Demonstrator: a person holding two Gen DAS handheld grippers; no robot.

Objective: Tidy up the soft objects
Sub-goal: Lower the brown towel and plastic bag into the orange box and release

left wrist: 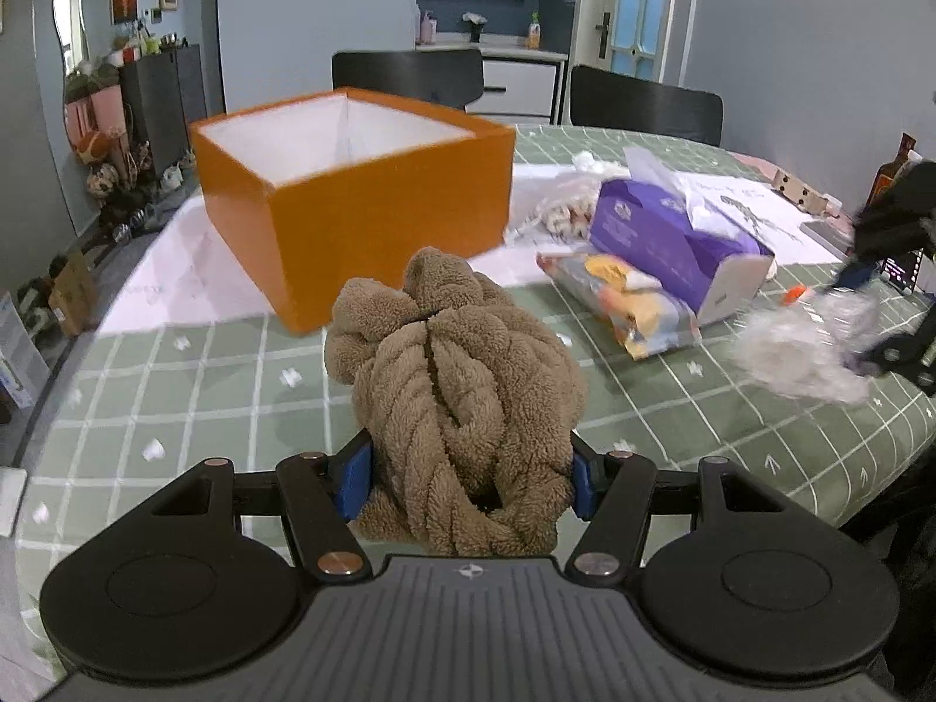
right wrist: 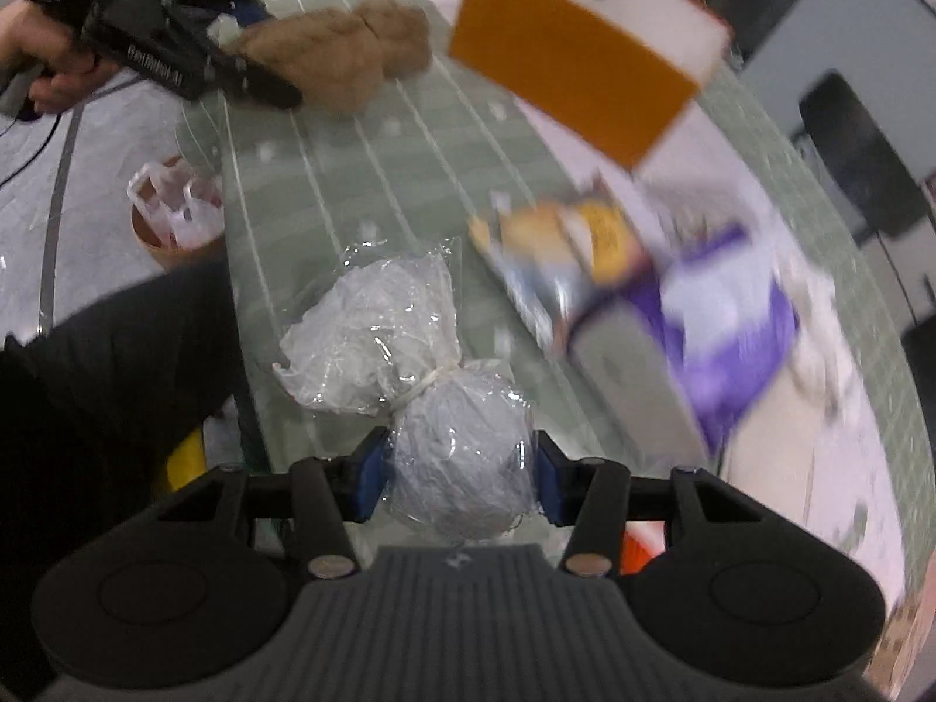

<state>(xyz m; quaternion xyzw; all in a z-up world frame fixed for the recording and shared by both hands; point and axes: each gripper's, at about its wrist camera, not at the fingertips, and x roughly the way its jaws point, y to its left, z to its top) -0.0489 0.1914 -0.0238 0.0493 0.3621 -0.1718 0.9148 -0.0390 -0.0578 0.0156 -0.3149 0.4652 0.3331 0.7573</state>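
The worktop, under its green checked cloth, fills the lower half of the left wrist view. The orange box stands open-topped at upper centre, the likely bin for whatever you carry. To its right lie the purple tissue box and a snack packet, both firmer goods left aside.

Your left tool is clenched on the brown plush bundle at lower centre. You hold it near its base, so its bulk juts out toward the orange box, handy for dropping in.

Your right tool is grasping the wrapped white ball, low in the right wrist view. Its tied plastic tail trails forward over the worktop, clear of the pads.
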